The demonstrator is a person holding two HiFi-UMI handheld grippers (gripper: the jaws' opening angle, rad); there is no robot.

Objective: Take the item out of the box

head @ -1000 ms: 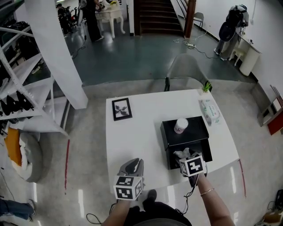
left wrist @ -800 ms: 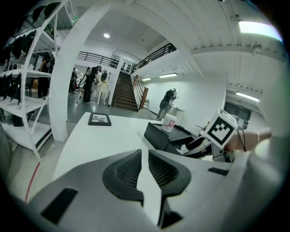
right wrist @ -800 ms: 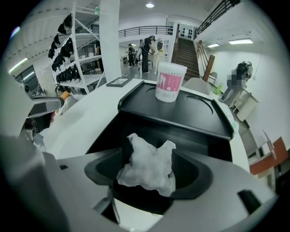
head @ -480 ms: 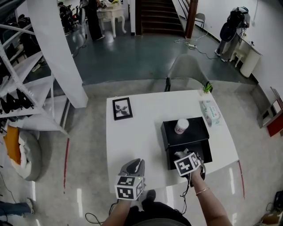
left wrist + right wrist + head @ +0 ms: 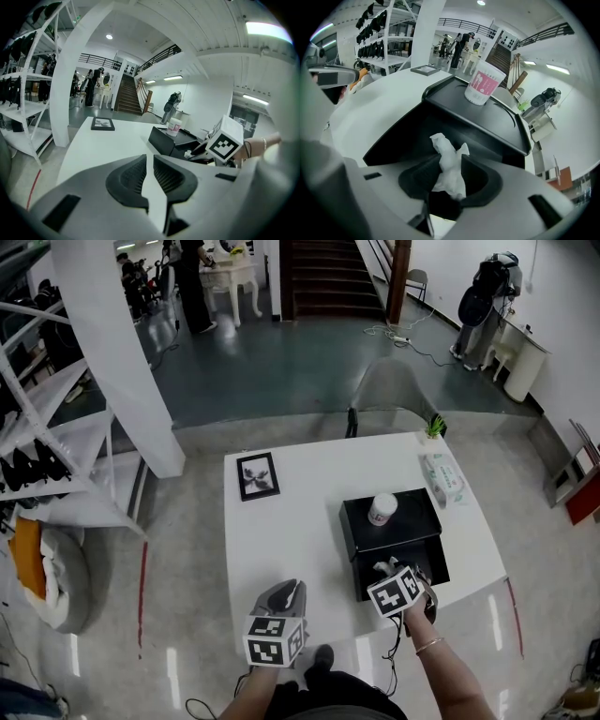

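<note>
Right hand-held gripper (image 5: 449, 174), just-closed on tissue (image 5: 445, 149)

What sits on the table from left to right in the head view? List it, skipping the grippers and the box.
picture frame → cup → pack of wipes

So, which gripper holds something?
The right gripper: its jaws have just closed on the tissue in the box. The left gripper is shut, empty.
</note>
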